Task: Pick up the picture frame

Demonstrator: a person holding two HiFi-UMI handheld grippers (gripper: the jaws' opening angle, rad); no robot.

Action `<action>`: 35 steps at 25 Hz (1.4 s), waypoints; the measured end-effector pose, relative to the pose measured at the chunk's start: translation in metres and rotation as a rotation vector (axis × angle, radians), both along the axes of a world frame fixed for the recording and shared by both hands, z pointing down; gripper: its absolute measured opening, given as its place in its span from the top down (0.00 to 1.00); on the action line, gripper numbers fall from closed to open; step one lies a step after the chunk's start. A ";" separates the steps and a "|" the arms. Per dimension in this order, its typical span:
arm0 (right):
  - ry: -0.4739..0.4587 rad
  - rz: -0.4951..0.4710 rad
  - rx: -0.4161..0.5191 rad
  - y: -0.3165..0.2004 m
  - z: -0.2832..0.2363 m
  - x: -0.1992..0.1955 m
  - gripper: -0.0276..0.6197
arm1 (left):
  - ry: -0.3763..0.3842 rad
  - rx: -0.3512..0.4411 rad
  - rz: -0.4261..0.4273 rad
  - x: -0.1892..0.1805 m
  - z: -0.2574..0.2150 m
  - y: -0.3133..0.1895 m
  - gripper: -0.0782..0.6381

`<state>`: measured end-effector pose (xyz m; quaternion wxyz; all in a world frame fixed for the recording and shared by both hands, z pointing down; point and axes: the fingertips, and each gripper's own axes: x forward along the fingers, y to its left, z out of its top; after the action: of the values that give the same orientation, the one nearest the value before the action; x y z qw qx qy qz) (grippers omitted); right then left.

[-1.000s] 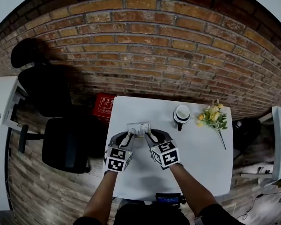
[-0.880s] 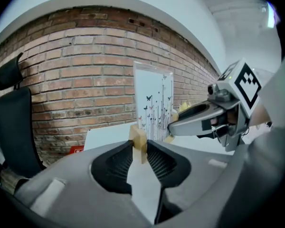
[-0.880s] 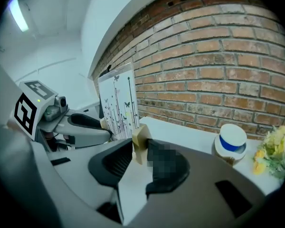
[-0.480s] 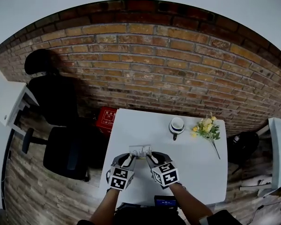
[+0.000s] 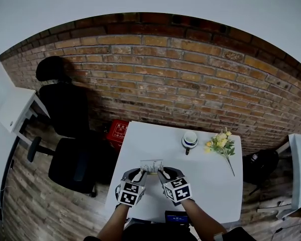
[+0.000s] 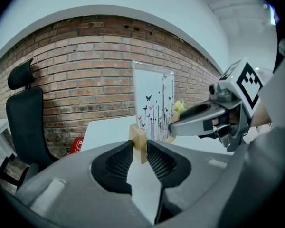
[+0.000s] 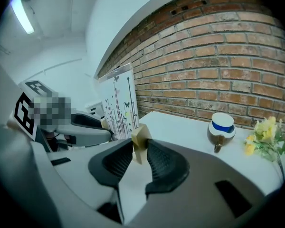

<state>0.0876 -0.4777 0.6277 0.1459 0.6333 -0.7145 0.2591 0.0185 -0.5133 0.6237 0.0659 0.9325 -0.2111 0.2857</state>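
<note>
The picture frame [image 5: 151,165] is a clear upright panel printed with butterflies and stems [image 6: 153,103], standing on a pale wooden base. It hangs above the white table [image 5: 210,179], held at both ends. My left gripper [image 5: 140,173] is shut on the wooden base block [image 6: 138,140] at the frame's left end. My right gripper [image 5: 162,173] is shut on the wooden base block [image 7: 139,139] at the other end, with the panel [image 7: 118,103] rising to its left. In the left gripper view the right gripper [image 6: 173,127] reaches in from the right.
A blue-and-white cup [image 5: 189,139] and a bunch of yellow flowers [image 5: 220,143] lie at the table's far right. A black office chair [image 5: 65,134] and a red box [image 5: 118,132] sit left of the table. A brick wall [image 5: 165,69] runs behind.
Both grippers with the frame have come back toward me and risen a little. The view has tilted up, so more wall shows and the table sits lower.
</note>
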 end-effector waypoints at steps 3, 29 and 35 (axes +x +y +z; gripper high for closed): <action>-0.002 0.000 0.004 0.008 -0.001 0.000 0.80 | -0.008 0.006 0.004 0.000 -0.001 0.007 0.75; -0.003 -0.027 0.013 0.115 -0.004 -0.090 0.80 | 0.006 0.035 -0.010 -0.091 -0.005 0.115 0.75; 0.017 -0.032 0.012 0.153 -0.001 -0.143 0.80 | 0.021 0.028 -0.017 -0.145 0.000 0.154 0.75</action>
<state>-0.0551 -0.3249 0.6267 0.1522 0.6250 -0.7247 0.2470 -0.1264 -0.3594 0.6238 0.0576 0.9344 -0.2224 0.2723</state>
